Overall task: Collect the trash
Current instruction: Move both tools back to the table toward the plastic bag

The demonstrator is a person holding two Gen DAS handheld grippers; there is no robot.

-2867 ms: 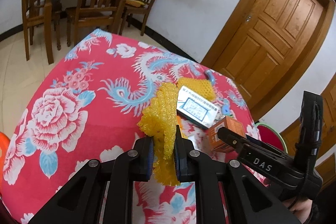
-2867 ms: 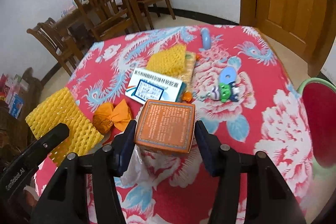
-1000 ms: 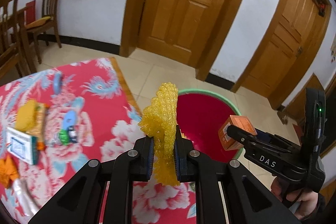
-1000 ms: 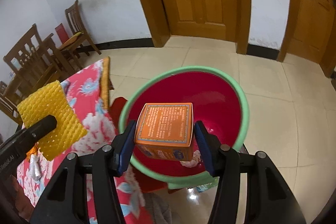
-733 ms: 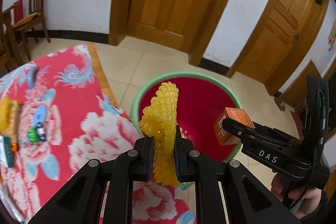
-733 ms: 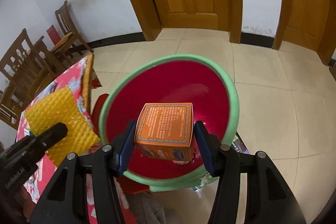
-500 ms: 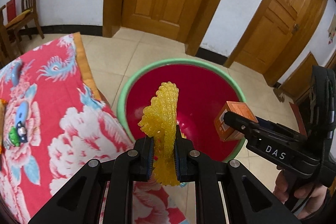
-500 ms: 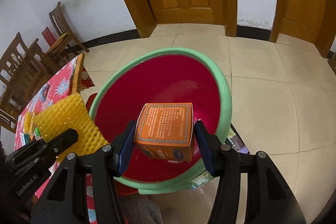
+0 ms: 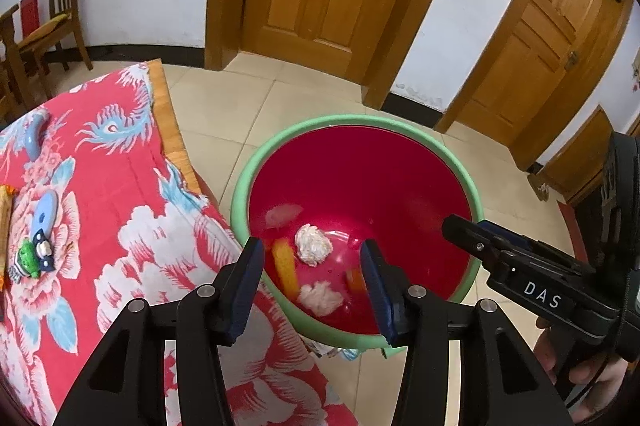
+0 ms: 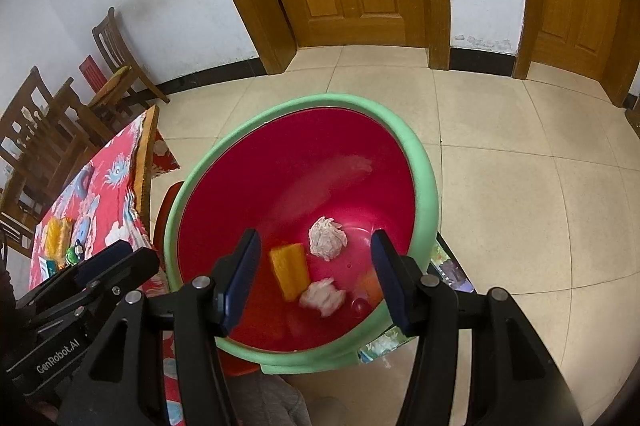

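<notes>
Yellow foam net (image 10: 289, 269) and crumpled tissues (image 10: 327, 237) inside red bin (image 10: 224, 226)

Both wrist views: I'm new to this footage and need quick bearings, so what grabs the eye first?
The big red basin with its green rim fills the middle, on the tiled floor beside the red floral tablecloth. Inside lie a yellow foam net, two crumpled tissue wads and a blurred orange box. The left gripper and right gripper hang open above it.
</notes>
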